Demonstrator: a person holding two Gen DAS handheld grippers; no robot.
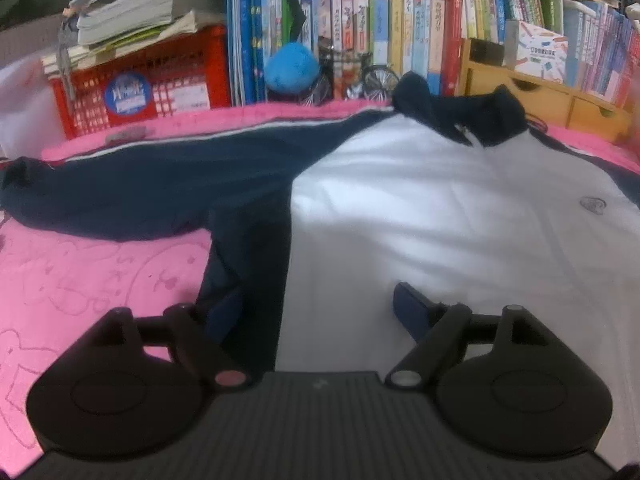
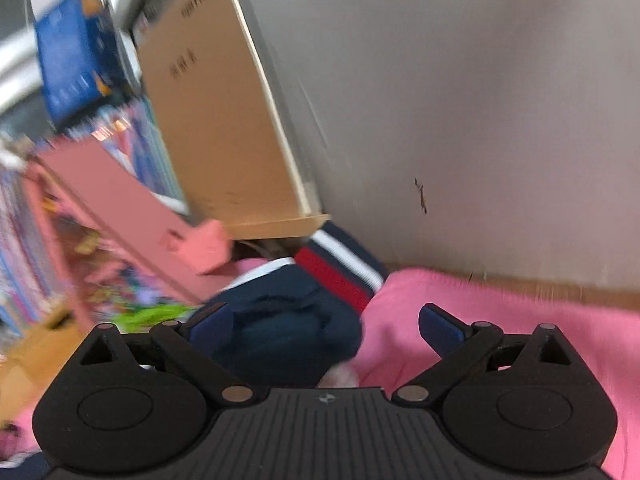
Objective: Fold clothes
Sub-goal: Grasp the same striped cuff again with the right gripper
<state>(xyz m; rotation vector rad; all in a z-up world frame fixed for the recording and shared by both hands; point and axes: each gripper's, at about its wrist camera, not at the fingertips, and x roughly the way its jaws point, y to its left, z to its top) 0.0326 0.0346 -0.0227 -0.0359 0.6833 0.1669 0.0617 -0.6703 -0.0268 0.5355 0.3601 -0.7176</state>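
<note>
A white jacket with navy sleeves lies spread flat on a pink blanket. Its navy collar is at the far edge. One navy sleeve stretches out to the left. My left gripper hovers open over the jacket's near left side, with its fingers wide apart and nothing pinched. In the blurred right wrist view, my right gripper is open above a bunched navy sleeve end with a red and white striped band. The pads do not touch it.
Behind the blanket stand a bookshelf, a red crate under stacked papers, a blue ball and a wooden drawer box. On the right side a cardboard box leans by a grey wall, near a pink box.
</note>
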